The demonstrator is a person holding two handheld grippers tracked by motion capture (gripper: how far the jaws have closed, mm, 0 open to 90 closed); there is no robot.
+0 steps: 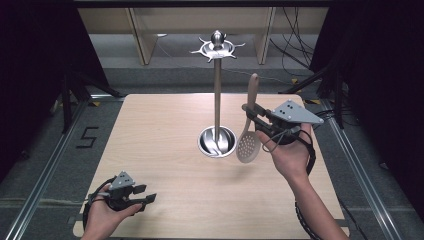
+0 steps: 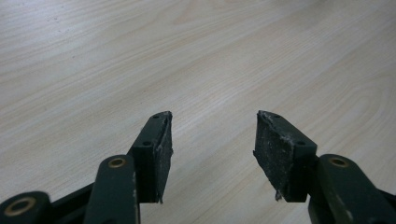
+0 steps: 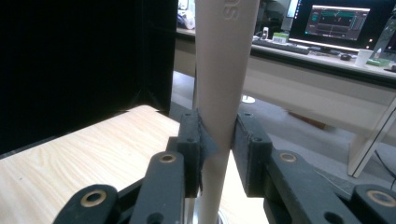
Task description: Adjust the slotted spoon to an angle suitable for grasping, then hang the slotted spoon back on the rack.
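Note:
A beige slotted spoon hangs upright above the table, handle up and perforated bowl down. My right gripper is shut on its handle, just right of the steel utensil stand. In the right gripper view the handle runs straight up between the pads. The stand has a round base and a hooked crown on top, with nothing hanging from it. My left gripper sits low near the table's front left corner, open, with bare wood between its pads.
The wooden table stands in a dark booth with a metal rail on the floor at each side. Behind it are wooden panels and cables. A desk with a monitor is in the right gripper view.

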